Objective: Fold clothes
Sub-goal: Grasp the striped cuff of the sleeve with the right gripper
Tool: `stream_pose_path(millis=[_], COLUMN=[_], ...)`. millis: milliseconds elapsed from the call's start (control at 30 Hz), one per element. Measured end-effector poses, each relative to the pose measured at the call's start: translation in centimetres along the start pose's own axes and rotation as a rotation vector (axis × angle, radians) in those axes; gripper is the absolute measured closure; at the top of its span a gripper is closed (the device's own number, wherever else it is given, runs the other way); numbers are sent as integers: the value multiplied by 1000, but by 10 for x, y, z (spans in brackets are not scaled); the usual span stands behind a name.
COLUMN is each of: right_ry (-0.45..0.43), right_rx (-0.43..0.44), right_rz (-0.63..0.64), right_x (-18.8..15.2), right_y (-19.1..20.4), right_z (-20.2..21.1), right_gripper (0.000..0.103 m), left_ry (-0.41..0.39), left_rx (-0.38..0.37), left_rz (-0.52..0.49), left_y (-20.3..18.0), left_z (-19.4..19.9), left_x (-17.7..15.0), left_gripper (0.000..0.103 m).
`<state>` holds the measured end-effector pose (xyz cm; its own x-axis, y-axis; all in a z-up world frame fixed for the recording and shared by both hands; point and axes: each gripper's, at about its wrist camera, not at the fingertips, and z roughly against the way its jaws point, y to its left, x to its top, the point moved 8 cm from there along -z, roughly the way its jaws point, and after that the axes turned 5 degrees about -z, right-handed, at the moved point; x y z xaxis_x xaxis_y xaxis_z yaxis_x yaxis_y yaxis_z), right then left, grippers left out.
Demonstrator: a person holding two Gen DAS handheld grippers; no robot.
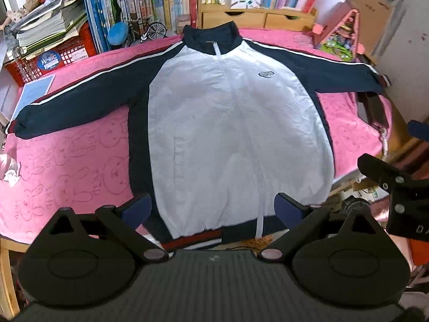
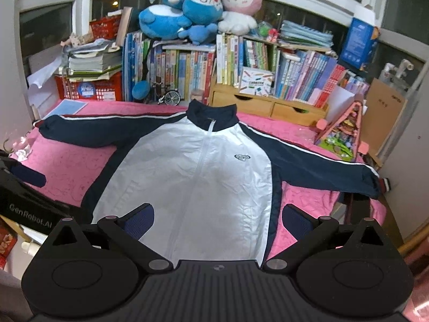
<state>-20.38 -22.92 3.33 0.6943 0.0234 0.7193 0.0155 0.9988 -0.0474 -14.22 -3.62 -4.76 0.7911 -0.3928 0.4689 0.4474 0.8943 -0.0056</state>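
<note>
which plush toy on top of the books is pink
The bunny plush at the right end of the pile; its hood is pink, while the toys beside it are blue.

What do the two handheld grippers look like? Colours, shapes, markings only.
Both match: the left gripper and right gripper have matte black bodies with a ribbed centre plate bearing a small logo, two rounded black housings with oval recesses, black linkage arms with silvery pivot pins, and navy textured finger pads. In the right wrist view, the left gripper's side reads "GenRobot.AI" in grey. No cables, hands or sleeves show.

White-fronted jacket (image 1: 236,123) with navy sleeves, pink bunny-print cover (image 1: 75,166), blue-padded tongs (image 2: 217,220)
</note>
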Motion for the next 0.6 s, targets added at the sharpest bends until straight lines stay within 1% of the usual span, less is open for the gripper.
stream_pose_path(millis=[67,167,267,367,467,600], right_ry=[16,40,51,58,53,45], right_rx=[16,28,37,17,-26,-139], right_rz=[4,-13,-45,-85,-173,-338], right_x=[4,15,26,37,45,47], right_y=[-10,-35,-67,-111,-175,-283], right_z=[-16,-43,-71,-99,-133,-185], right_gripper=[0,0,0,0,0,0], left_ry=[20,56,98,137,158,194], left_rx=[13,29,49,75,110,176], left_rz=[10,23,40,70,107,148], left_y=[-6,-16,-25,-31,-33,-32], left_z=[-11,-30,-49,-64,-72,-80], left_x=[11,27,41,54,65,73], left_gripper=[4,4,4,4,3,3])
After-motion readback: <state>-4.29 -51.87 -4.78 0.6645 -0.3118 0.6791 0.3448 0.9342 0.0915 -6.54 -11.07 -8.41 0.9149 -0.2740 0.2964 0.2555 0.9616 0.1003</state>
